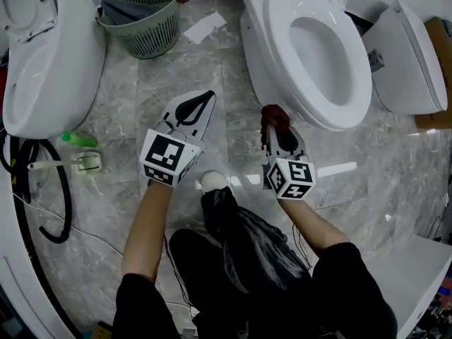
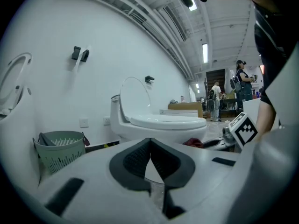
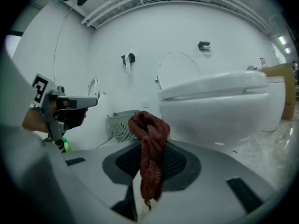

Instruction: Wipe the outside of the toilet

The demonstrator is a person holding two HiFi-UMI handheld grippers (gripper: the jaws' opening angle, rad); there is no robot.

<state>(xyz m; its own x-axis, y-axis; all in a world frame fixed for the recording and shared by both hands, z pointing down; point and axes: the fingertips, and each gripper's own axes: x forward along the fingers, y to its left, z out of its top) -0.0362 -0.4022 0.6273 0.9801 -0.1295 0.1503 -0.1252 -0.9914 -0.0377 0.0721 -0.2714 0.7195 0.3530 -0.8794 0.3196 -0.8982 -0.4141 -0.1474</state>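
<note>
Toilet (image 1: pixel 311 55) stands on the floor (image 1: pixel 233 83). Just beside its bowl's outer wall, the right claw (image 1: pixel 275 123) pinches a red rag (image 1: pixel 272 113) — whether they touch I cannot tell. Farther from the bowl, the left claw (image 1: pixel 206 97) is pressed together, empty.

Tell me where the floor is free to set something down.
Bare marble floor lies between the green basket and the left gripper, and right of the right gripper, below the middle toilet. The left side is crowded: green bottle, black hose.
</note>
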